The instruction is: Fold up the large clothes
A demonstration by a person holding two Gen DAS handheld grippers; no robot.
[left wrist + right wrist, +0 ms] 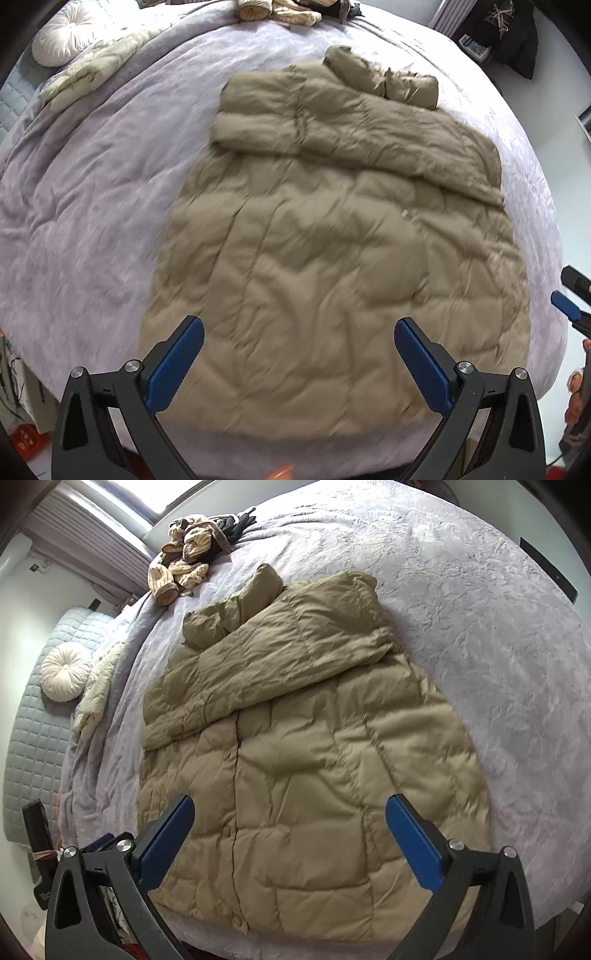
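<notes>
Above the near hem of the tan puffer coat (pixel 332 258), the left gripper (pixel 299 354) hangs angled steeply downward, jaws released wide with nothing between the blue pads. The right gripper (pixel 290 830) hangs beside it in the same steep pose over the hem, jaws likewise released and empty. The coat lies flat on the lilac bed cover (pixel 92 221), one sleeve folded across its chest, hood at the far end. A striped garment (pixel 181 568) lies beyond it.
</notes>
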